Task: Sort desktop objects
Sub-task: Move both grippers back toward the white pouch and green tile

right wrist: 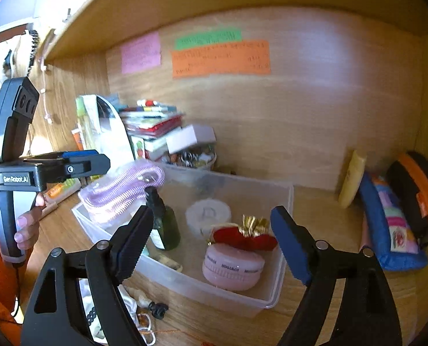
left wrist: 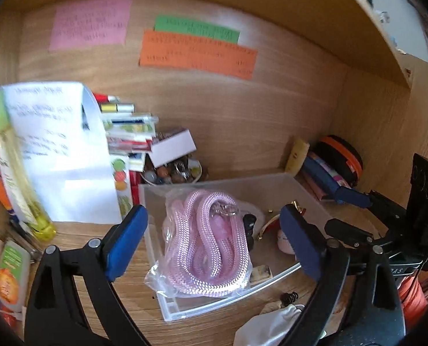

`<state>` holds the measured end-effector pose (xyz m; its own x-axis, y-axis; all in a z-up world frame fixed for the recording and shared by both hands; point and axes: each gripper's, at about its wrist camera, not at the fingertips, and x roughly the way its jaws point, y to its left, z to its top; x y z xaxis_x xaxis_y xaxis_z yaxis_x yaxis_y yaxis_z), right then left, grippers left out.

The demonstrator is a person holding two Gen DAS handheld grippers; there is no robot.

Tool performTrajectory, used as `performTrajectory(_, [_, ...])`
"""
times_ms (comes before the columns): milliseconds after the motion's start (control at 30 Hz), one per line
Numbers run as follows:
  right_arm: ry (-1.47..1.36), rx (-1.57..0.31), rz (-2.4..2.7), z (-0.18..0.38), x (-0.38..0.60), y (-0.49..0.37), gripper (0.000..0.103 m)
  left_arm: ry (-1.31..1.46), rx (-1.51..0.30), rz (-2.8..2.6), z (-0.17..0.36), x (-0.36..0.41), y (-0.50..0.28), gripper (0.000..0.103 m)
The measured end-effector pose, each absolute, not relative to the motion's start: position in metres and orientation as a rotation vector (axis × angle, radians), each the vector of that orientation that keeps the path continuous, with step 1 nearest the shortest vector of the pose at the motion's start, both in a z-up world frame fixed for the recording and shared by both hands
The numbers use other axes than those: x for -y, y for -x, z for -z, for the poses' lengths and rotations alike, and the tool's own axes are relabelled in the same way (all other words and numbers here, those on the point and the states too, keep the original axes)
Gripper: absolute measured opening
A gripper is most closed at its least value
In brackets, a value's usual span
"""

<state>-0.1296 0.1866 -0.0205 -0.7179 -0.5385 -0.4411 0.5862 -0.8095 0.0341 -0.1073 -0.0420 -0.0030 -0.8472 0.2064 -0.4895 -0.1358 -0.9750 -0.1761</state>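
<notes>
Inside a wooden desk alcove, a clear rectangular plastic bin (right wrist: 274,294) sits on the desktop. Draped over its left rim lies a coiled pink mesh cord in a clear bag (left wrist: 206,245). The left gripper (left wrist: 214,242) hovers above it with its blue-padded jaws spread wide, holding nothing. The right gripper (right wrist: 211,245) is likewise wide open and empty, poised over the bin's near right part. Within the bin rest a round pink case (right wrist: 232,266), a red and gold ornament (right wrist: 247,235), a dark green bottle (right wrist: 166,229) and a white round lid (right wrist: 208,214). Far left stands a stack of booklets (left wrist: 127,132); far right, a blue pouch (right wrist: 390,225).
</notes>
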Motion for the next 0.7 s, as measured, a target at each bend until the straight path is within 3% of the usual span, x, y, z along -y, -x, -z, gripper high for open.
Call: performTrajectory(700, [-0.566, -0.271, 2.470, 0.008, -0.166, 0.097, 0.088, 0.828, 0.085, -3.068, 0.005, 0.043, 0.047, 0.097])
